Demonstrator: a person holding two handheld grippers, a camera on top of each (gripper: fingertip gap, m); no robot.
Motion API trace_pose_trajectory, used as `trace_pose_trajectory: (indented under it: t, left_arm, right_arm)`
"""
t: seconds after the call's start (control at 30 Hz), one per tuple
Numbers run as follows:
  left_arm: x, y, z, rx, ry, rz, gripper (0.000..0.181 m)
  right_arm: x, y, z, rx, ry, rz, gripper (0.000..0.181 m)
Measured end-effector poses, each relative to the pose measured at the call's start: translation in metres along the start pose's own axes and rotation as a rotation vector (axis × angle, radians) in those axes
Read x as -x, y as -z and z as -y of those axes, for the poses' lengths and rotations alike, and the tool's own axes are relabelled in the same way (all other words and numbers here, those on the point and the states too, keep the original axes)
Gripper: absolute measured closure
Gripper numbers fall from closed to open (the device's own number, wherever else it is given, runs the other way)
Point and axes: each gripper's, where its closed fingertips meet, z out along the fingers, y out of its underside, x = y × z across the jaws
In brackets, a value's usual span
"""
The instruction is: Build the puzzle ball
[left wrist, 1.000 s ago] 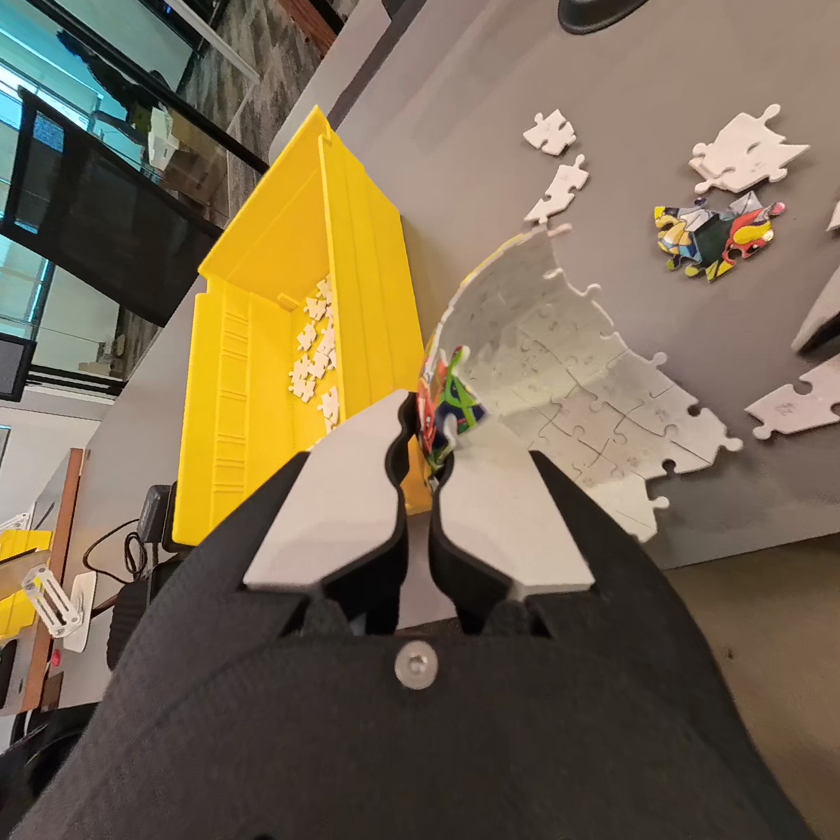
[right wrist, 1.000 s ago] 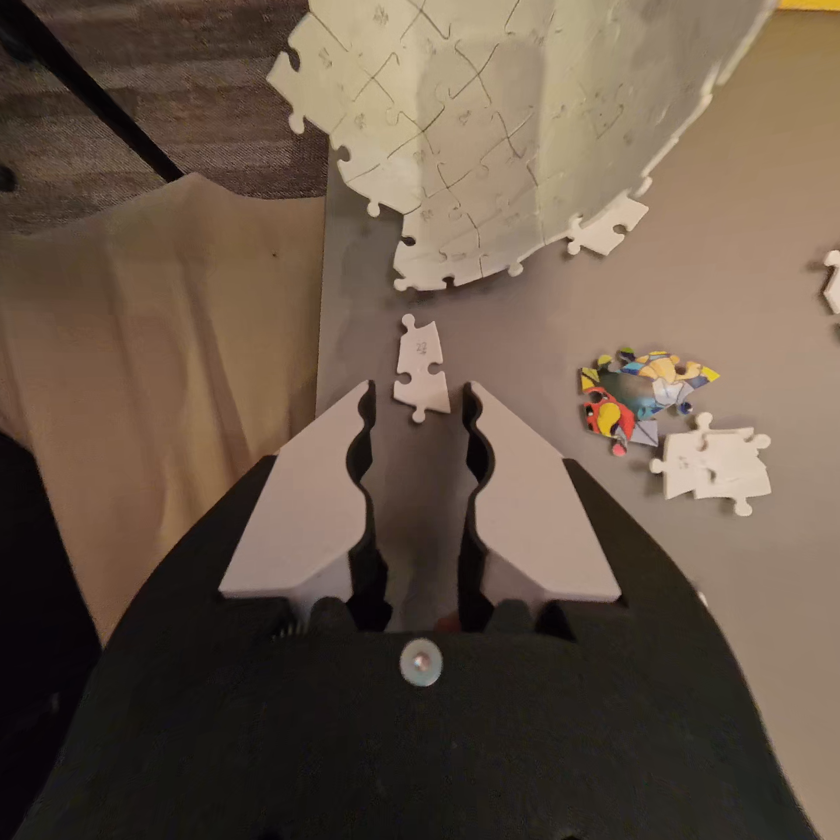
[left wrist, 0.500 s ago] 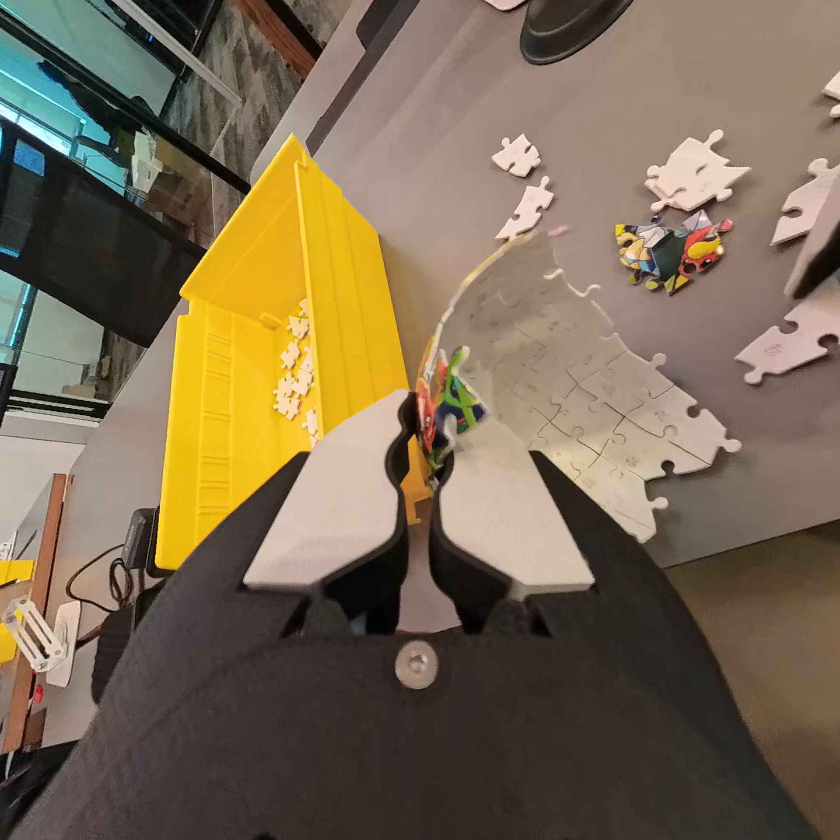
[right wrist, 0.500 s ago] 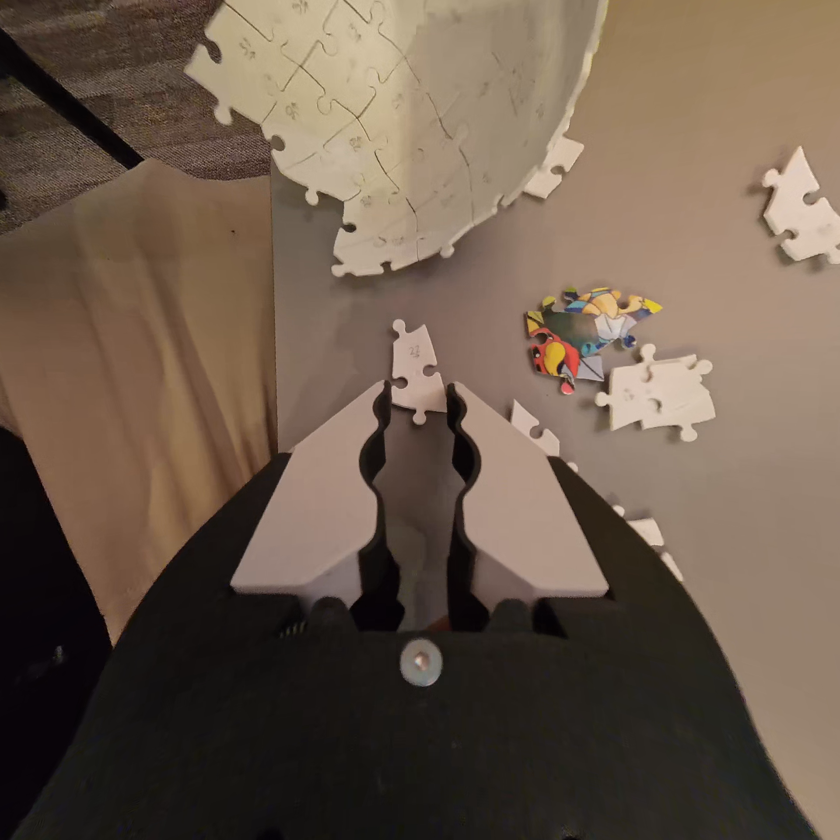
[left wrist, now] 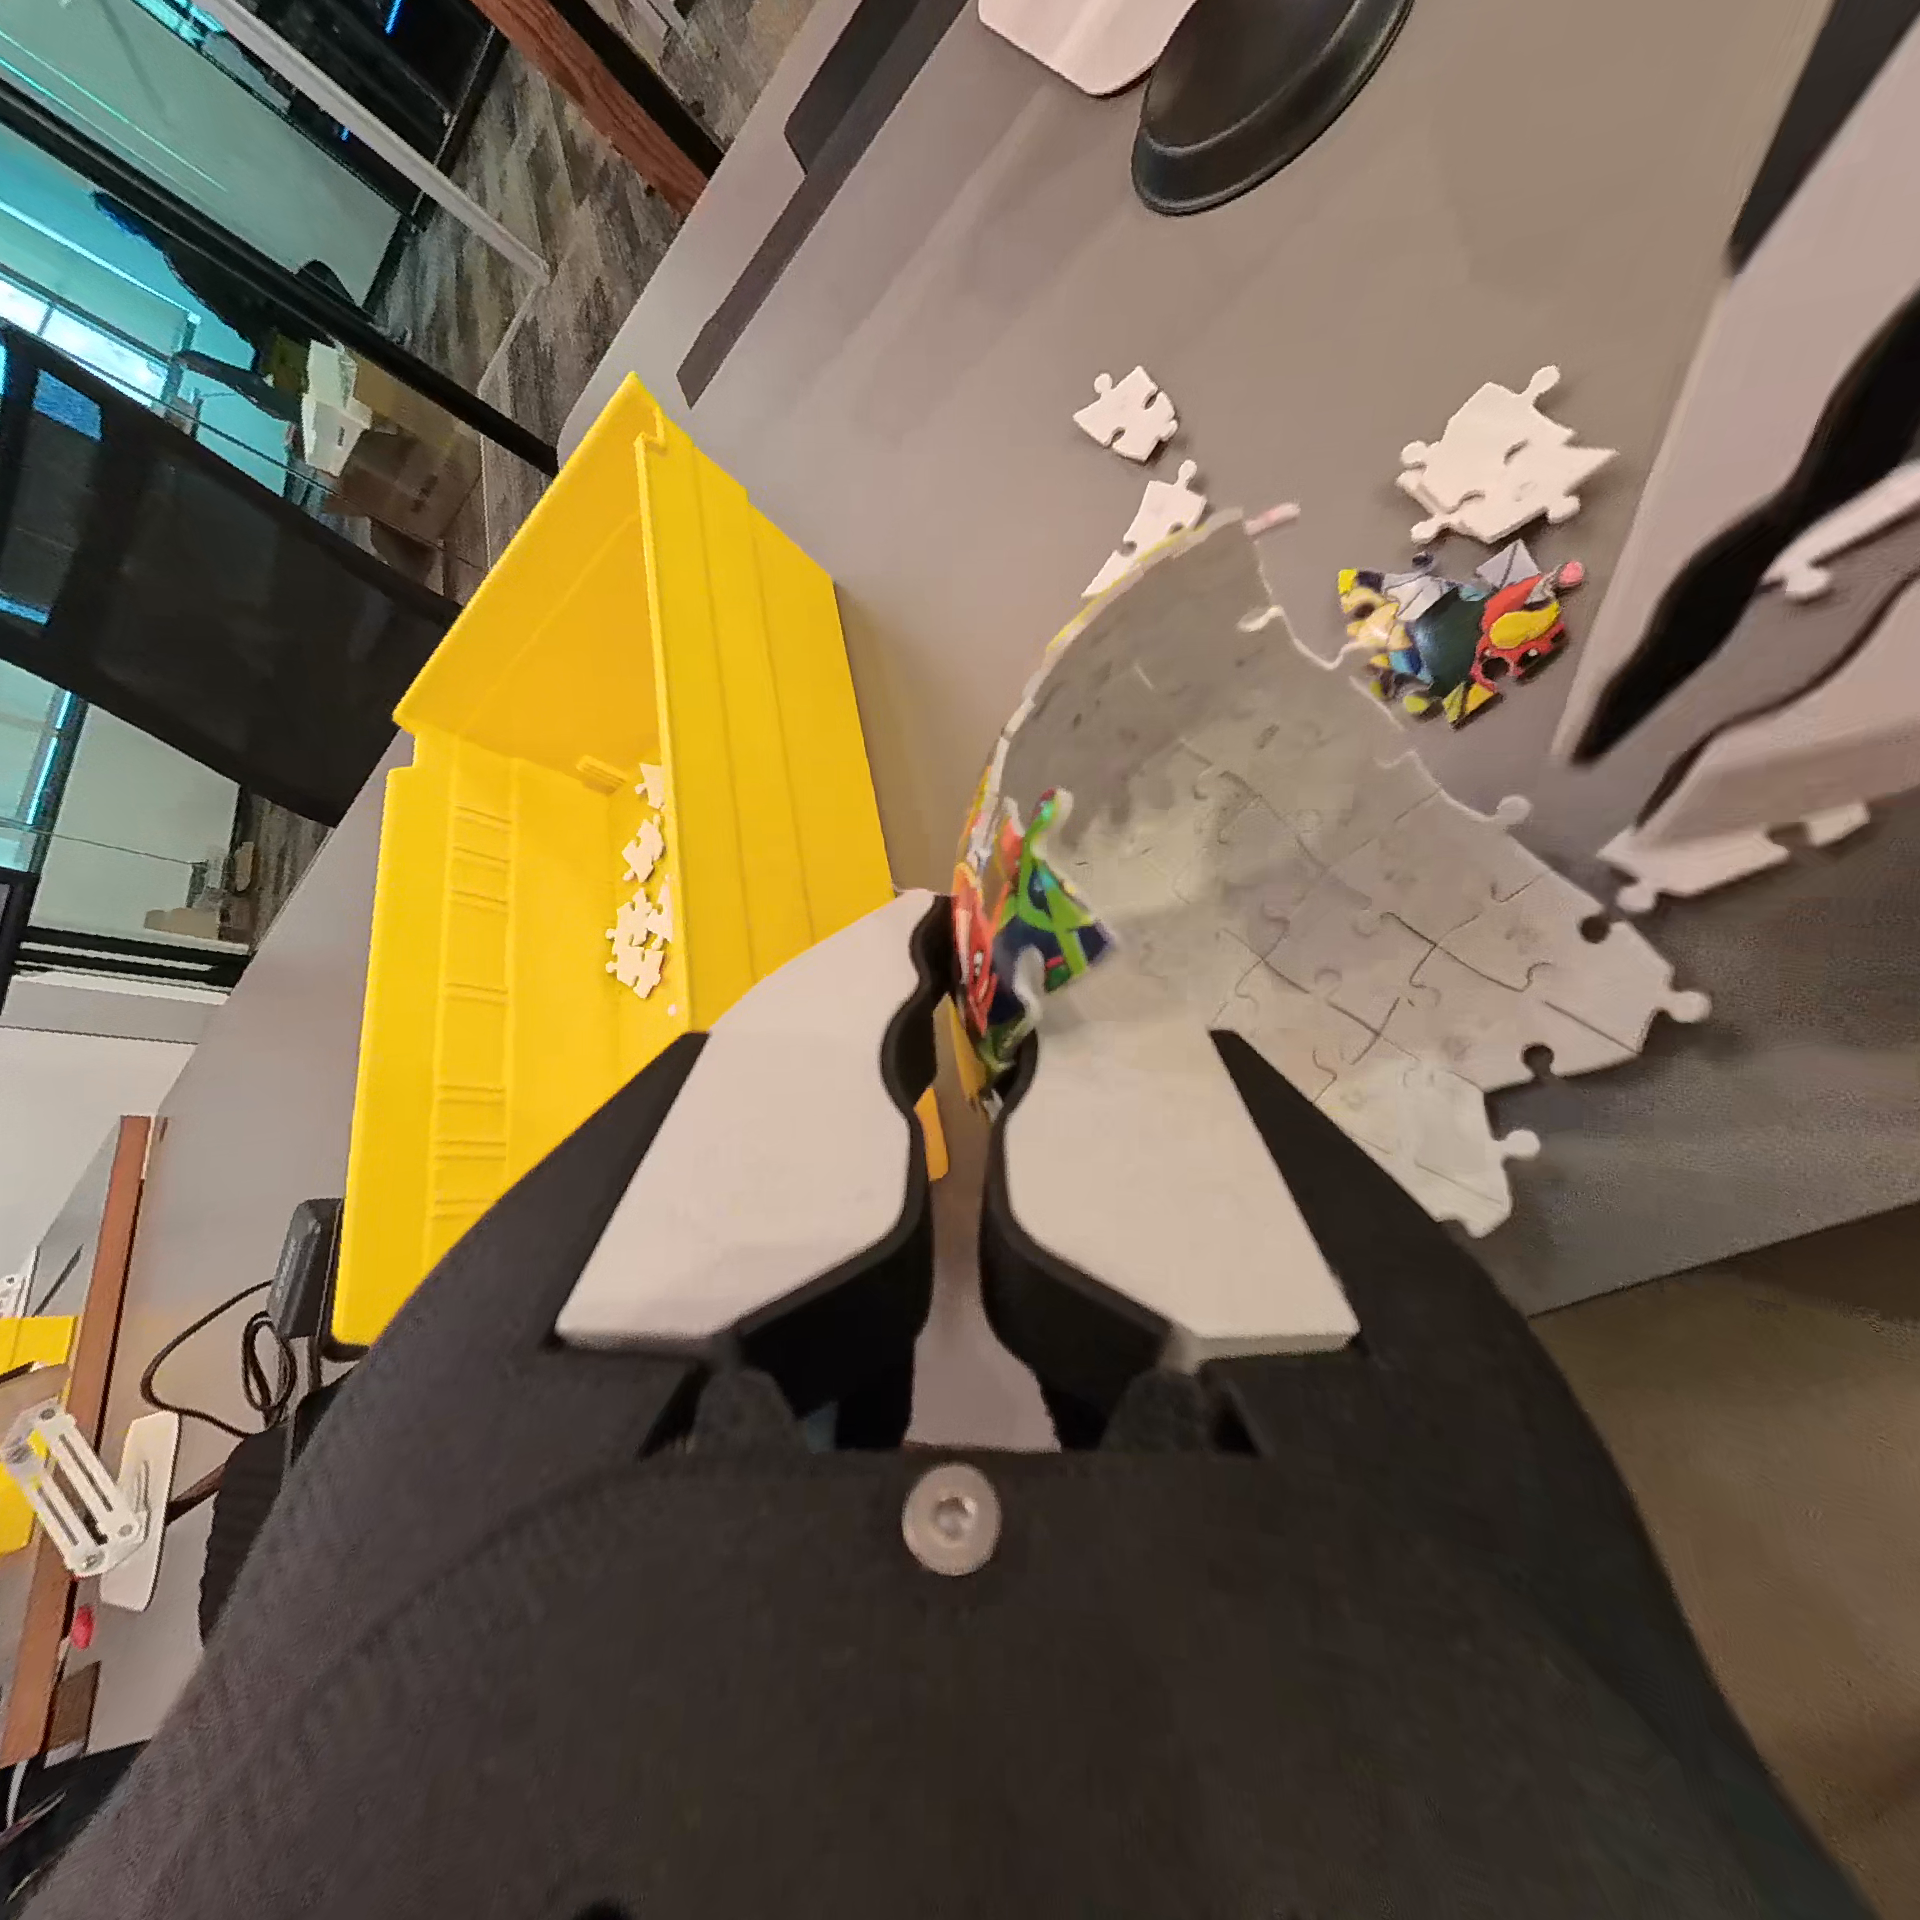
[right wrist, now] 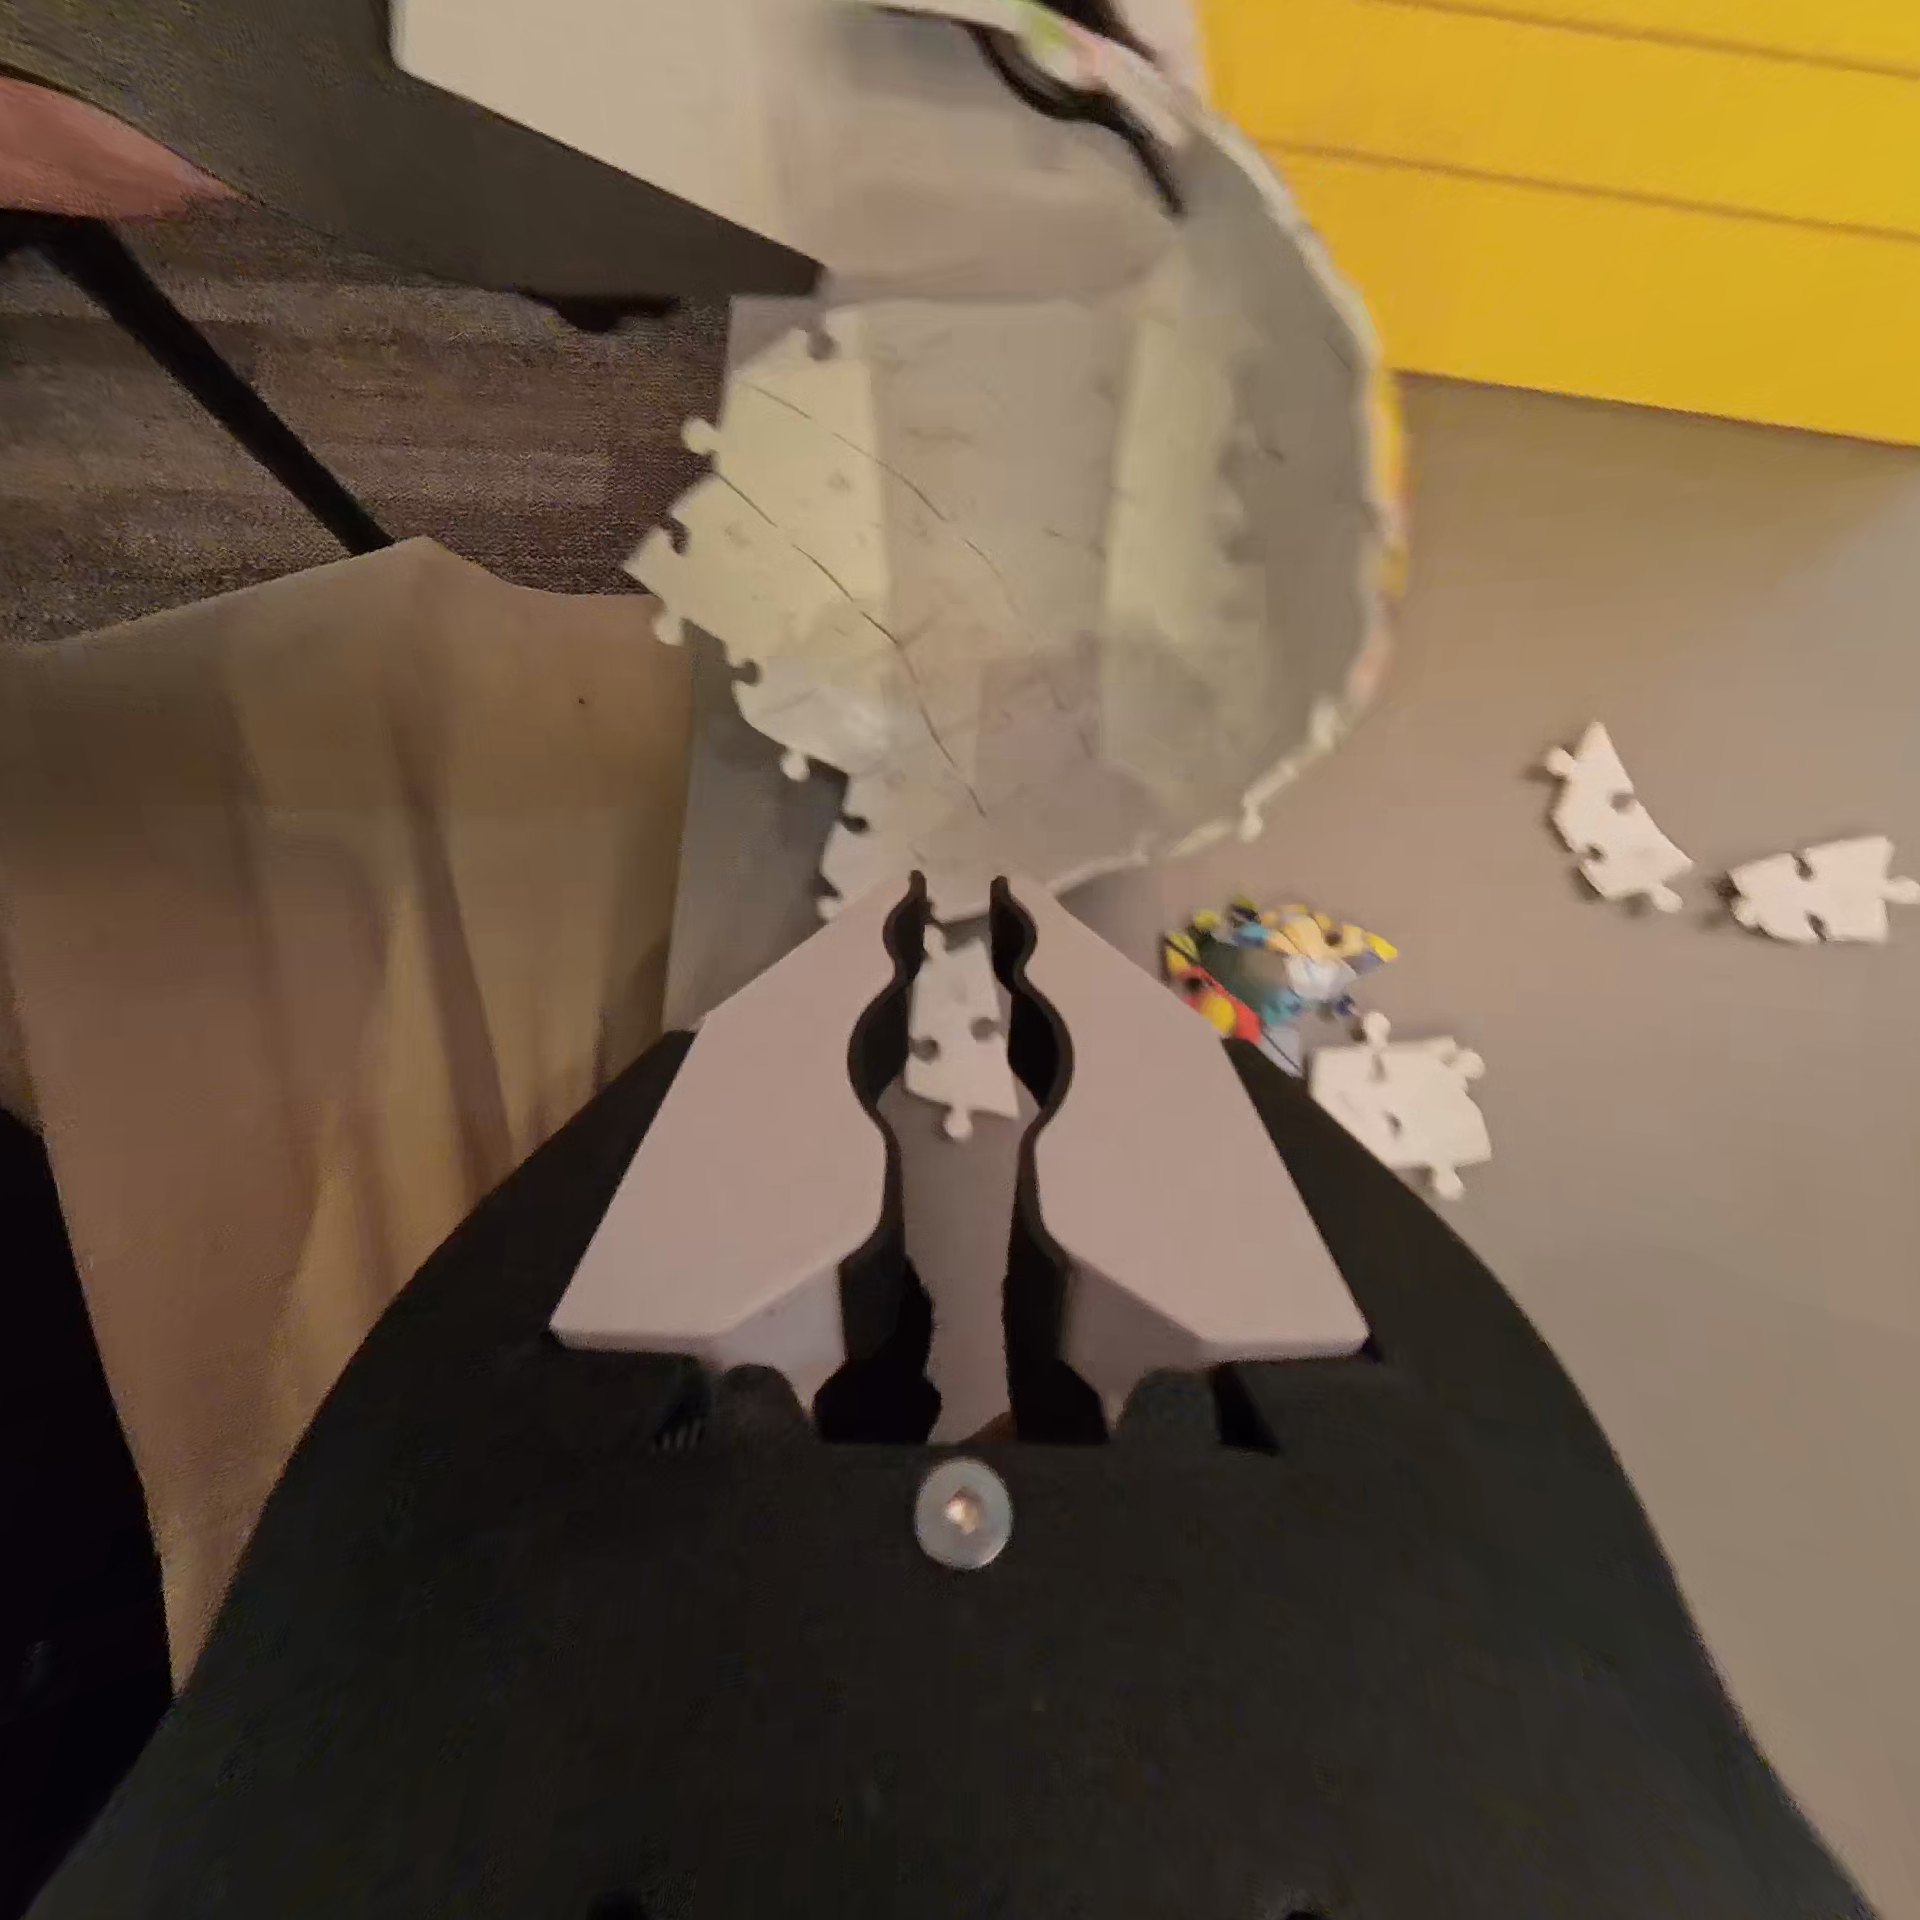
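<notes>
left wrist view: the left gripper [left wrist: 977, 997] is clamped on the rim of one curved, half-built puzzle shell [left wrist: 1351, 914], its white hollow facing right over the grey table [left wrist: 935, 416]; one yellow plastic bin [left wrist: 582, 894] holds loose pieces.

right wrist view: the right gripper [right wrist: 956, 914], jaws narrow, pinches one white puzzle piece [right wrist: 956, 1039] (long axis running along the fingers), just beside the shell [right wrist: 1039, 582].

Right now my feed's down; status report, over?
Left gripper shut on ball shell rim. Right gripper shut on white piece. Nothing between piece and shell.
</notes>
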Motion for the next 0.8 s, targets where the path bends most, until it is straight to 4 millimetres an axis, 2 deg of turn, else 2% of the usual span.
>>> trace_pose_trajectory:
  t: [0.03, 0.17, 0.33, 0.6, 0.73, 0.8]
  left_arm:
    - [0.001, 0.000, -0.001, 0.002, -0.002, 0.002, 0.178]
    - [0.000, 0.001, 0.000, 0.004, -0.009, -0.006, 0.178]
    - [-0.001, 0.000, 0.001, 0.007, -0.015, -0.015, 0.178]
    - [0.002, 0.002, -0.003, 0.015, -0.011, -0.020, 0.178]
    - [0.006, 0.003, -0.004, 0.009, -0.007, -0.010, 0.178]
    - [0.012, 0.004, -0.005, 0.002, -0.004, 0.012, 0.178]
  right_arm:
    - [-0.006, 0.006, -0.004, 0.006, -0.021, -0.002, 0.168]
    - [-0.011, 0.016, -0.033, 0.094, -0.070, 0.051, 0.158]
    - [0.001, 0.006, -0.053, 0.195, -0.045, 0.075, 0.161]
    - [0.005, 0.003, -0.049, 0.200, -0.077, 0.048, 0.167]
    - [0.005, 0.004, -0.036, 0.142, -0.093, 0.041, 0.163]
    - [0.005, 0.001, -0.034, 0.132, -0.090, 0.029, 0.155]
